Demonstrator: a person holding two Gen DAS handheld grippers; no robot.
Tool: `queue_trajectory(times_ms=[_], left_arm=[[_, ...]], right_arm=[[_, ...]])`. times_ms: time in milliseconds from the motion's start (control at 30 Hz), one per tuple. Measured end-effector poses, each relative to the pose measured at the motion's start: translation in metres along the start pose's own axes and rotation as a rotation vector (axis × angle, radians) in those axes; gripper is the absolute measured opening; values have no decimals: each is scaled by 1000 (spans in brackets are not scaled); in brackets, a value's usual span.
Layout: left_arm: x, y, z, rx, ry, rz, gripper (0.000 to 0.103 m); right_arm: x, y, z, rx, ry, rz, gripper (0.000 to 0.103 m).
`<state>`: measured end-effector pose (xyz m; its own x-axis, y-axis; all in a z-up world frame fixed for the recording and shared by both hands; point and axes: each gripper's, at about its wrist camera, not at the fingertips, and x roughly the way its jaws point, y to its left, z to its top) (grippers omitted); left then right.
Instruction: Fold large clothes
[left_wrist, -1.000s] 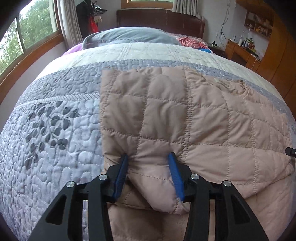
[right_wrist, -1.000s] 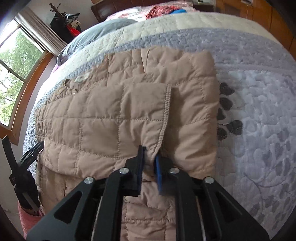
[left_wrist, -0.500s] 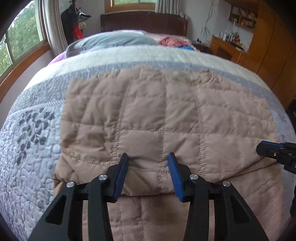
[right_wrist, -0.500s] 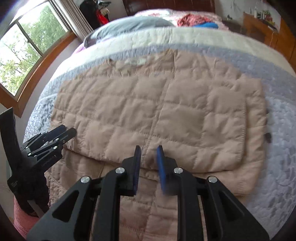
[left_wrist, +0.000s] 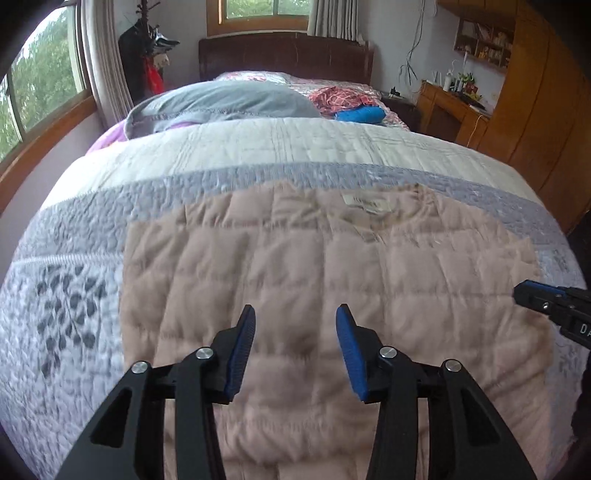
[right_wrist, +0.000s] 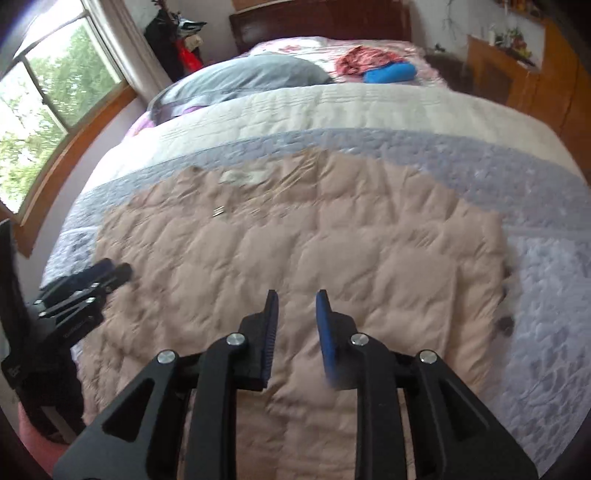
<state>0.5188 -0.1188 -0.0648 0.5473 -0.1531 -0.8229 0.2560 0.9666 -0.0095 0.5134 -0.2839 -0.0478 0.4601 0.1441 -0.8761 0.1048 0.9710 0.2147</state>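
Left wrist view has the quilted jacket (left_wrist: 325, 280) lying flat on the bedspread (left_wrist: 74, 295), spread across the near half of the bed, collar end with its pale label (left_wrist: 364, 203) pointing toward the headboard (left_wrist: 284, 55). It's a dusty pinkish-beige, stitched into puffy squares, and the outline is pretty much a rectangle with the sides tucked in

Compared to a second ago: back then both grippers had folds of the fabric pinched between their pads, and a sleeve panel was flopped over the front. Now the fabric is let go and both sit above it. The left gripper (left_wrist: 295, 336) has its blue ribbed pads well apart with nothing between them. The right gripper (right_wrist: 295, 321) is narrower, jaws opening, nothing caught in there either, just jacket below

Bedspread is a lavender-grey quilt with swirly stitching, dark leaf prints (left_wrist: 66, 306) and a cream band higher up. A grey pillow (left_wrist: 225, 101) and some red plaid cloth (left_wrist: 341, 98) sit beyond that. Things are a bit motion-blurred
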Motion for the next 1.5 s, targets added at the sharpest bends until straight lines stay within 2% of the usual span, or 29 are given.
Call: queue_trajectory(times_ms=[67,167,300,400,533,633,733,867,900,967,1100,1233,1300,1400,1500], left_arm=[[19,-2,9,1,25,34,46],[53,5,15,-36,98,30,47],[66,3,14,-31,102,49,48],[49,8,14,-64,100,15,47],[-3,36,-6,-98,88,-90,47],[-54,56,-41,-54,63,-119,51],[-100,84,-93,-28,46,-97,61],[-149,116,-173,-25,44,-50,67],[-158,121,-190,-28,49,-50,69],[-171,133,-228,-43,70,-74,70],[-183,142,-293,-77,101,-106,72],[-174,139,-326,-107,128,-159,72],[-168,138,-334,-126,138,-207,72],[-166,132,-339,-133,119,-222,73],[-162,127,-334,-134,110,-233,71]], right_arm=[[12,-17,7,21,24,-6,22],[50,-31,8,63,96,6,19],[71,-42,7,111,110,55,19],[48,-43,1,105,75,89,22],[-19,-62,-30,94,-14,179,29],[-61,-76,-72,73,-38,217,33],[-96,-88,-126,42,-43,210,44],[-129,-106,-202,43,-42,226,53],[-139,-111,-225,48,-41,245,56],[-150,-113,-255,50,-42,258,68],[-156,-117,-309,48,-24,251,70],[-147,-122,-346,88,6,263,71],[-142,-125,-355,104,7,281,71],[-131,-125,-360,124,9,302,70],[-126,-119,-361,110,7,297,59]])
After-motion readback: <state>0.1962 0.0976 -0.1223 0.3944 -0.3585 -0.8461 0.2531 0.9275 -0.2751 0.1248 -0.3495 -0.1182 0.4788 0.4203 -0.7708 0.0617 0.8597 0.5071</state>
